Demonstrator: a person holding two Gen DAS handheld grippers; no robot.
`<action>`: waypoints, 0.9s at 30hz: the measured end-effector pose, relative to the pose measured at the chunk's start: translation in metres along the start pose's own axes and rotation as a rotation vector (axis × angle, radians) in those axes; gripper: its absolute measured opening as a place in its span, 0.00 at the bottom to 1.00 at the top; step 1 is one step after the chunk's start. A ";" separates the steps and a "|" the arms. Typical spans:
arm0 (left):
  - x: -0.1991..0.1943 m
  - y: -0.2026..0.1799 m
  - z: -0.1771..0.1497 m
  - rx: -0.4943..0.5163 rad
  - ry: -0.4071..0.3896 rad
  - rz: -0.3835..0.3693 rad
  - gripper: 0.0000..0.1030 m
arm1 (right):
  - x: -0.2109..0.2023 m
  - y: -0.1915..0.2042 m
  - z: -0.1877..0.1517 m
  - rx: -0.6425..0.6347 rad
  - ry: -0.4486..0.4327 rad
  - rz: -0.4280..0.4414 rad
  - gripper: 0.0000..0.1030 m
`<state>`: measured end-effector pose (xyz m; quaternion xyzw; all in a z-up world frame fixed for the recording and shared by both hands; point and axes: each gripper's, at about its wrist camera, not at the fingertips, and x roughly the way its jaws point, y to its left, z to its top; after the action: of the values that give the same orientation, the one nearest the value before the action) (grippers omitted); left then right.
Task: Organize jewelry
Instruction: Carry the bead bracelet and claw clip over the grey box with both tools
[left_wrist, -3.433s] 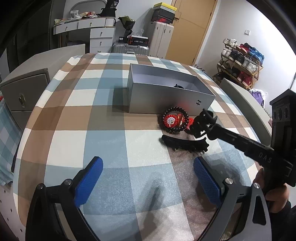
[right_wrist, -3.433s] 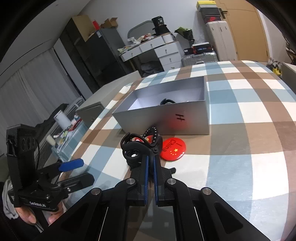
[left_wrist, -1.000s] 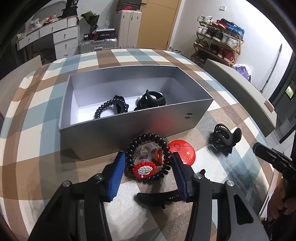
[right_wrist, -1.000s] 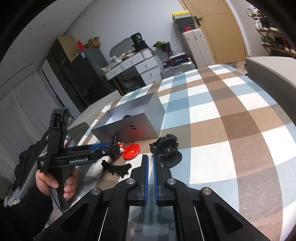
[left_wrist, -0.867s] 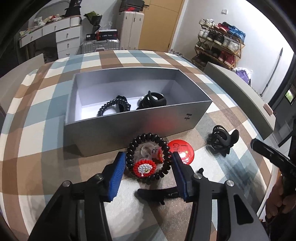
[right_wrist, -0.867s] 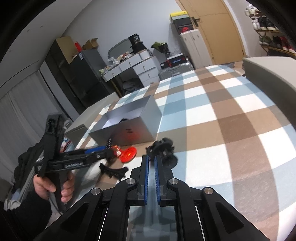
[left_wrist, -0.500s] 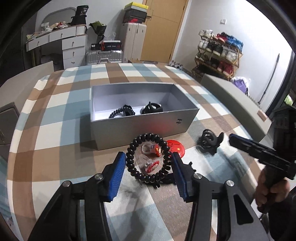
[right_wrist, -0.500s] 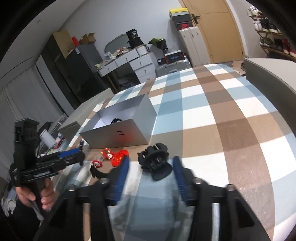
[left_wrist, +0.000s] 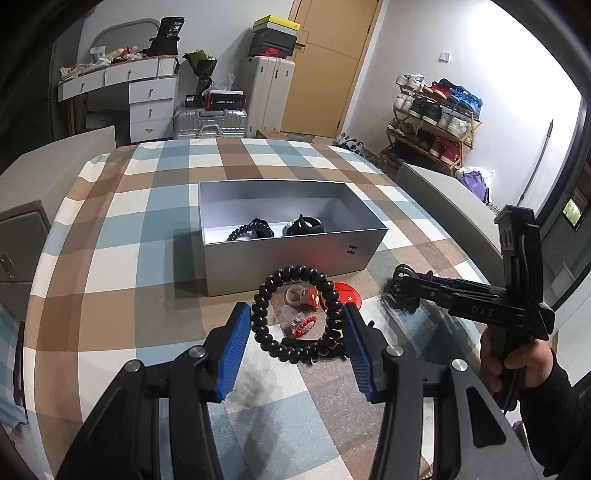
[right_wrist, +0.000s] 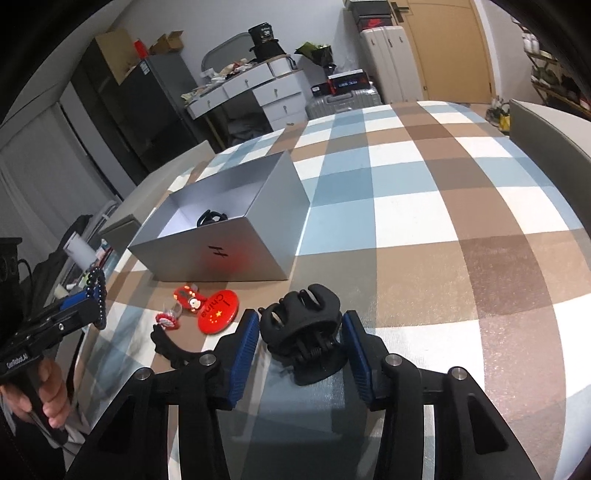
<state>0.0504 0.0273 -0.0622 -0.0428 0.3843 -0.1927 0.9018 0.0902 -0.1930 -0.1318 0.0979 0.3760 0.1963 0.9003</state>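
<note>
Two black pieces already lie in the box (left_wrist: 291, 254). The left gripper (left_wrist: 293, 325) grasps the bead bracelet (left_wrist: 295, 314). The right gripper (right_wrist: 299, 330) is closing around the hair claw (right_wrist: 301, 325); badge (right_wrist: 218, 306) and trinkets remain outside.

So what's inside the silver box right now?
The silver box holds a black coiled hair tie and a black hair claw, near its front wall. That wall hides the floor strip right behind it.

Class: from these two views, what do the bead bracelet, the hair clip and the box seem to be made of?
Bracelet: glossy black beads with bright highlights, probably polished stone, glass or plastic; the look leaves it open.
Hair clip: matte black moulded plastic, with a metal spring showing at its hinge.
Box: likely card with a satin silver finish; thin, straight walls, and the badge's red glows softly on one wall.
</note>
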 end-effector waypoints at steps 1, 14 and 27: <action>0.000 0.000 0.002 0.000 -0.003 -0.001 0.44 | -0.003 0.001 0.000 -0.003 -0.007 0.005 0.43; -0.003 0.000 0.037 0.036 -0.058 -0.017 0.44 | -0.063 0.040 0.038 -0.079 -0.248 0.134 0.43; 0.033 0.012 0.069 -0.023 -0.033 -0.028 0.44 | 0.001 0.059 0.096 -0.130 -0.169 0.200 0.43</action>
<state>0.1240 0.0214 -0.0389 -0.0615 0.3711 -0.2000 0.9047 0.1425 -0.1419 -0.0460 0.0925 0.2738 0.2999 0.9092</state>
